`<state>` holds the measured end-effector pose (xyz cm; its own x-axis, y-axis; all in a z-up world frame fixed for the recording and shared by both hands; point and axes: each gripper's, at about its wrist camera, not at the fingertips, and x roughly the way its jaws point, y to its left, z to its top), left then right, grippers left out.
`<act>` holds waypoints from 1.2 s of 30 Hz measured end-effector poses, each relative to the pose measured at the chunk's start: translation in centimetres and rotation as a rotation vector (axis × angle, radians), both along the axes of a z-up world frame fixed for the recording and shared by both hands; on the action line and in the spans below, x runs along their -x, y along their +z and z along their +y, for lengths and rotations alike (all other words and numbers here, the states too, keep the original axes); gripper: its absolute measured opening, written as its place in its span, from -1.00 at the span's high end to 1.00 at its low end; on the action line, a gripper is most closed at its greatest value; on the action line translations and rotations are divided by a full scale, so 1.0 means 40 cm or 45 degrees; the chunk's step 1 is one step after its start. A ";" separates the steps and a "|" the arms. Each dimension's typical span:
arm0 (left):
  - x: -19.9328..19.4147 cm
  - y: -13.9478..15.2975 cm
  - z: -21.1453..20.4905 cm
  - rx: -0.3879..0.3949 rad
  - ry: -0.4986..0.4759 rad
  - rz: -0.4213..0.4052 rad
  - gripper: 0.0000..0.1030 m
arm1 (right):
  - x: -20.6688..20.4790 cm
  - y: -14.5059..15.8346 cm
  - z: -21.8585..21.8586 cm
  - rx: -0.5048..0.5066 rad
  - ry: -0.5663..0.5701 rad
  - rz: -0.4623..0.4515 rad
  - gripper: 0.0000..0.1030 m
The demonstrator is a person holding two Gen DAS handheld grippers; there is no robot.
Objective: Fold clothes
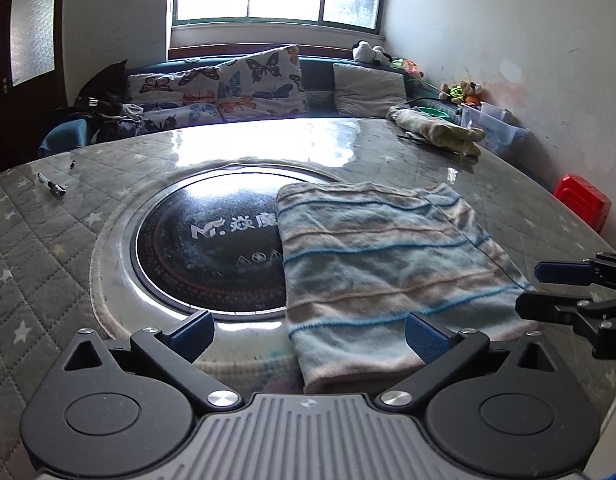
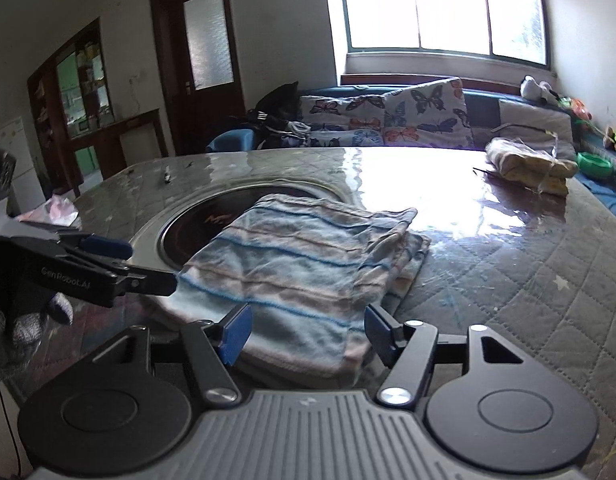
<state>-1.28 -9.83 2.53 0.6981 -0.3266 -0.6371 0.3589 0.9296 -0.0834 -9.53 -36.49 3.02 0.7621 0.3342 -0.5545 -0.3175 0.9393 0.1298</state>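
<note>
A folded, blue-and-beige striped garment (image 1: pixel 388 264) (image 2: pixel 300 264) lies flat on the quilted table, covering the right part of a round black cooktop (image 1: pixel 204 248) set into it. My left gripper (image 1: pixel 308 336) is open wide, and the garment's near corner lies loose between its fingers. In the right wrist view the left gripper (image 2: pixel 150 264) sits at the garment's left edge, held by a gloved hand (image 2: pixel 28 320). My right gripper (image 2: pixel 307 334) stands open astride the garment's near edge, its pads not pressing the cloth. It also shows at the far right as the right gripper (image 1: pixel 544 290).
A second folded yellowish garment (image 1: pixel 436 130) (image 2: pixel 528 160) rests at the table's back right. A pen (image 1: pixel 52 186) lies at the left. Behind the table is a sofa with butterfly cushions (image 1: pixel 252 80). A red stool (image 1: pixel 584 200) and plastic boxes (image 1: pixel 496 124) stand by the right wall.
</note>
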 end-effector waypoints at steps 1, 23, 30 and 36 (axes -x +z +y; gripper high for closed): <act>-0.007 0.000 -0.002 -0.001 0.003 0.000 -1.00 | -0.012 0.000 -0.006 -0.012 -0.011 0.009 -0.23; -0.098 -0.047 -0.056 -0.010 -0.062 0.118 -0.64 | -0.274 -0.087 -0.058 -0.099 -0.202 0.176 -0.09; -0.103 -0.051 -0.061 0.045 -0.104 0.163 -0.16 | -0.271 -0.089 -0.046 -0.163 -0.182 0.176 0.52; -0.103 -0.038 -0.056 0.071 -0.102 0.151 0.57 | -0.250 -0.070 -0.052 -0.224 -0.206 0.138 0.69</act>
<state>2.83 -12.06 1.00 0.5893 -0.4155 -0.6929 0.4165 0.8911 -0.1802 0.48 -38.56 0.24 0.7531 0.3113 -0.5797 -0.1401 0.9367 0.3210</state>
